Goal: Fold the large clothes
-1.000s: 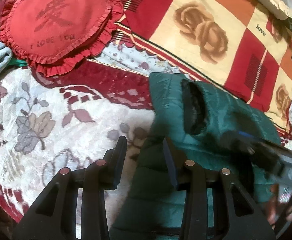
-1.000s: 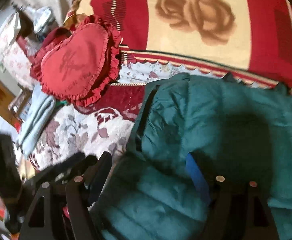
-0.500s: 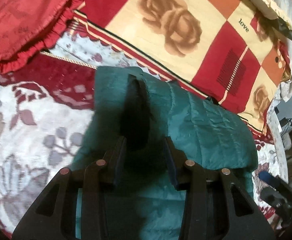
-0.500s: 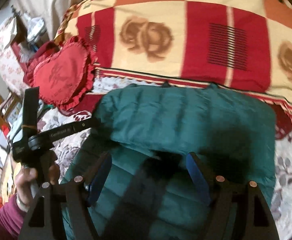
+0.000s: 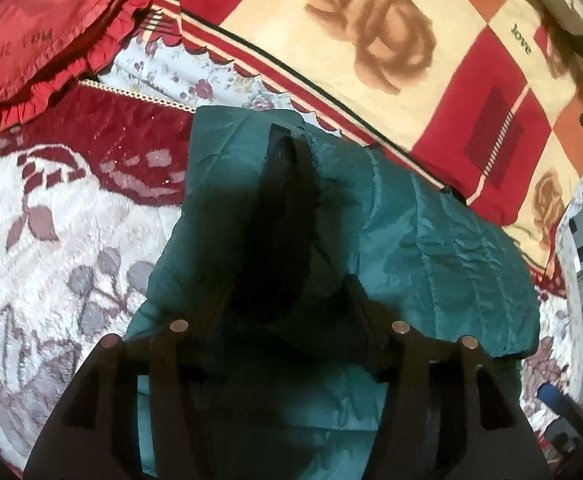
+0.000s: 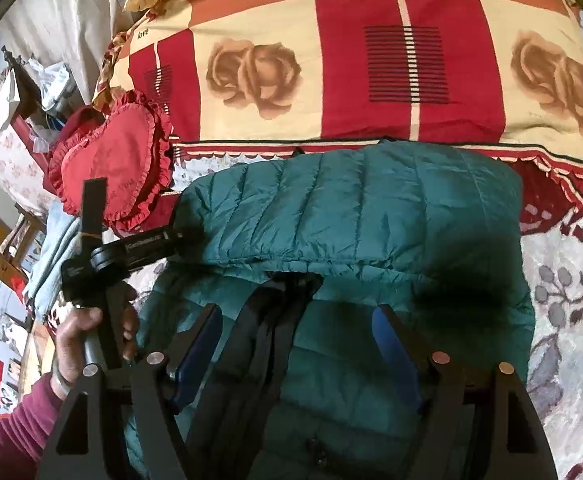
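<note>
Bed covered by a white plush spread point(image 6: 571, 264) with dark red and grey flower patterns. Lying on it: a folded teal quilted jacket point(image 6: 363, 216) in the middle, a red frilled heart cushion point(image 6: 119, 164) at its left, a red-and-cream rose-print quilt point(image 6: 331, 68) behind both.

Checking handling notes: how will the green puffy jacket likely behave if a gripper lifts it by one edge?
The jacket would probably sag and unfold, since its folded flap already droops loosely. Its quilted padding suggests it is light for its bulk. The shiny shell may slip between fingers.
</note>
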